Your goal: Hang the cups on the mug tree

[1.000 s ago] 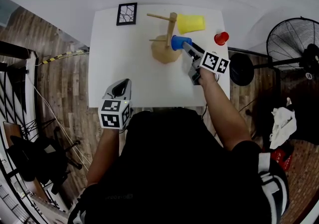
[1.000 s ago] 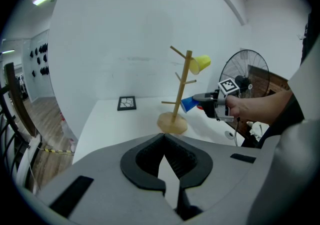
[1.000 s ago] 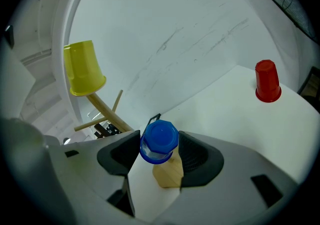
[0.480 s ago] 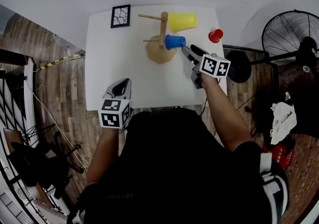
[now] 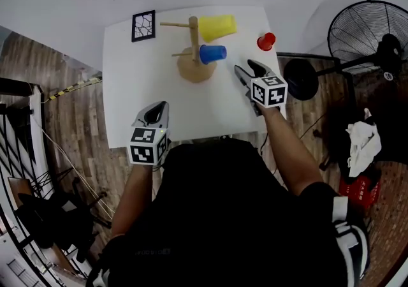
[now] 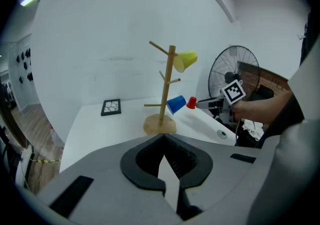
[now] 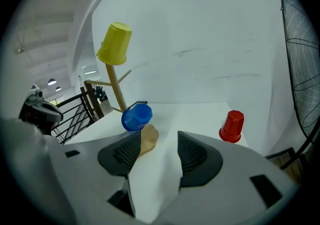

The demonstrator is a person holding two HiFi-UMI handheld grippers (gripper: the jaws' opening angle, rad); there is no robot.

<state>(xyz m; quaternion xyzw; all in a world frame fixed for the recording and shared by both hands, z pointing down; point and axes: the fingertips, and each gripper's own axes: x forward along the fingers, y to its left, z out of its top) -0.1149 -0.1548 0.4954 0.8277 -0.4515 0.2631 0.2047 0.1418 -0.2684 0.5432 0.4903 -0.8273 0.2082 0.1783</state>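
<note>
Head view first: two cups are already up on the pale wooden mug tree (image 5: 193, 40), the yellow plastic cup (image 5: 217, 24) on a high peg and the blue plastic cup (image 5: 212, 54) lower down. The small red plastic cup (image 5: 266, 41) sits upside down on the white worktop (image 5: 140, 88), near its far right corner. The right gripper (image 5: 245, 67) hovers between the blue cup and the red one, and the left gripper (image 5: 155, 112) hangs back at the near edge. What worries us is how close that red cup is to the edge: a sloppy sideways nudge and it's off the worktop, over by the black standing fan (image 5: 366, 30). In the left gripper view the jaws are together with nothing in them, well back from the tree, so nothing is bracing the tree's base if it gets bumped. In the right gripper view the jaws are apart and empty, with the red cup ahead and off to the right and the blue cup just left of the line. We reckon a wide swing could clip the blue cup off its peg. The free pegs look to be on the tree's far side, so reaching across risks knocking the hung cups, and a thin cup may squash or slip.
</note>
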